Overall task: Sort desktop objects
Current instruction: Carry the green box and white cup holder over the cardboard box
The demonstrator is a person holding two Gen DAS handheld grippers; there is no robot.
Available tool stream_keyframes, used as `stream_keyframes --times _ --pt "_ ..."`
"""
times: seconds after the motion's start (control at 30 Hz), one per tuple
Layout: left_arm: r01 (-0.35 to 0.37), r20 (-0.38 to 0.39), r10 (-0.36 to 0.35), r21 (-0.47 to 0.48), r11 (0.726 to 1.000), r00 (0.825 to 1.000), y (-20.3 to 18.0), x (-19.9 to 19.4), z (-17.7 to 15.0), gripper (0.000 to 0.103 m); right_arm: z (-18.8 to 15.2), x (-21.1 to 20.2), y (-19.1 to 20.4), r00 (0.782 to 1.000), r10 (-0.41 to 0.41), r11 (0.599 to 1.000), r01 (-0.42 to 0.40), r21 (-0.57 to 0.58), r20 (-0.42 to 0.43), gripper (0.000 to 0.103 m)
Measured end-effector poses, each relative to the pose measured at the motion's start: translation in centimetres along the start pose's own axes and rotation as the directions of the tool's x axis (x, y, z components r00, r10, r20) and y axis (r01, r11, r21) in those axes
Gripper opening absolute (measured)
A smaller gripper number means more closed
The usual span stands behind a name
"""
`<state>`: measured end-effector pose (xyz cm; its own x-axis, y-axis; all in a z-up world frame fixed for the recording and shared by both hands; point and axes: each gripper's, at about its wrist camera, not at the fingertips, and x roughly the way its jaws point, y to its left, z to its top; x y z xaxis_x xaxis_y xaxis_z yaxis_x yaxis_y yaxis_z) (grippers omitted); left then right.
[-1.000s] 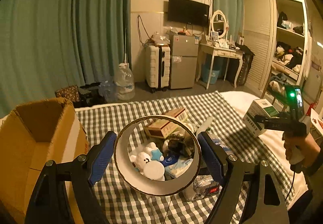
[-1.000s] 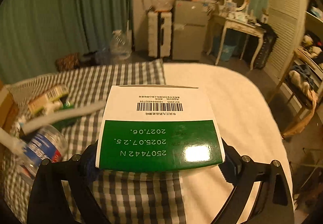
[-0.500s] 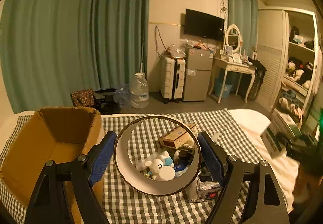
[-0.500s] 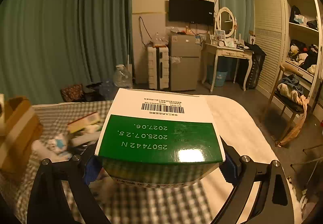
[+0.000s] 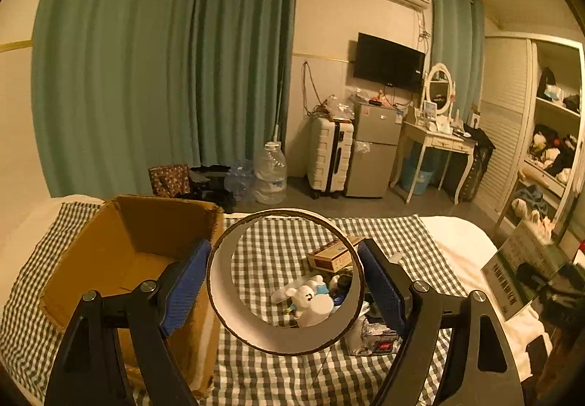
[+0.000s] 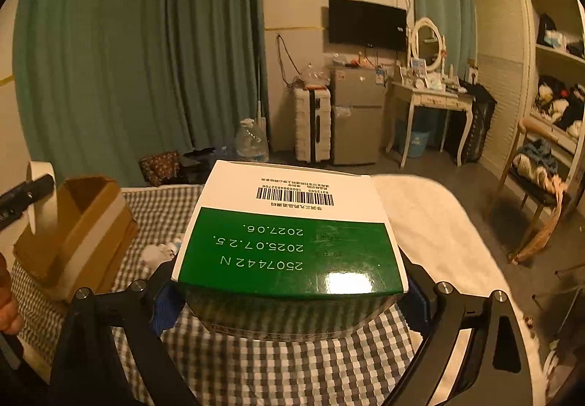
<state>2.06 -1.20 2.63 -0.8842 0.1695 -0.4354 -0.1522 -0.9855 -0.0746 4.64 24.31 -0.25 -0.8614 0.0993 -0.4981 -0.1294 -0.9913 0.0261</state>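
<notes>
1. Left gripper (image 5: 285, 281) in my left hand clamps a wide tape roll (image 5: 285, 333) by its outer rim, blue pads (image 5: 184, 287) pressing both sides, the ring's open hole facing the camera.
2. Right gripper (image 6: 289, 300) in my right hand holds a green-and-white carton (image 6: 292, 241) between its jaws, printed top face up, long side running from 1 pad to the other.
3. Both loads hang above the checked cloth (image 5: 292, 380), neither touching it.
4. Open cardboard box (image 5: 120, 260) stands on the cloth at the left, its mouth up; in the left wrist view its near wall sits just left of the tape roll, beside the left pad.
5. From the right wrist view the same box lies far to the left of the carton, with the tape roll seen up beside it.
6. I judge the left hand the nearer: its roll needs only a short carry left over the box mouth, while the carton must cross the cloth.
7. Loose clutter, including a small white plush toy (image 5: 305, 296) and a tan packet (image 5: 331, 256), lies mid-cloth, seen through the roll's hole.
</notes>
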Motion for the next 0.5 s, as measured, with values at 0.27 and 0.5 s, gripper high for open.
stream_keyframes --times 0.27,0.5 --pt "-0.035 0.000 0.035 0.010 0.999 0.999 2.0 -1.4 0.1 0.084 2.6 -2.4 2.6 0.999 0.003 1.000 -0.002 -0.022 0.033 0.095" --pt "-0.060 0.023 0.060 0.017 0.998 0.998 4.1 -2.8 1.9 0.084 3.9 -3.2 5.3 0.999 0.038 0.999 -0.038 -0.020 0.037 0.095"
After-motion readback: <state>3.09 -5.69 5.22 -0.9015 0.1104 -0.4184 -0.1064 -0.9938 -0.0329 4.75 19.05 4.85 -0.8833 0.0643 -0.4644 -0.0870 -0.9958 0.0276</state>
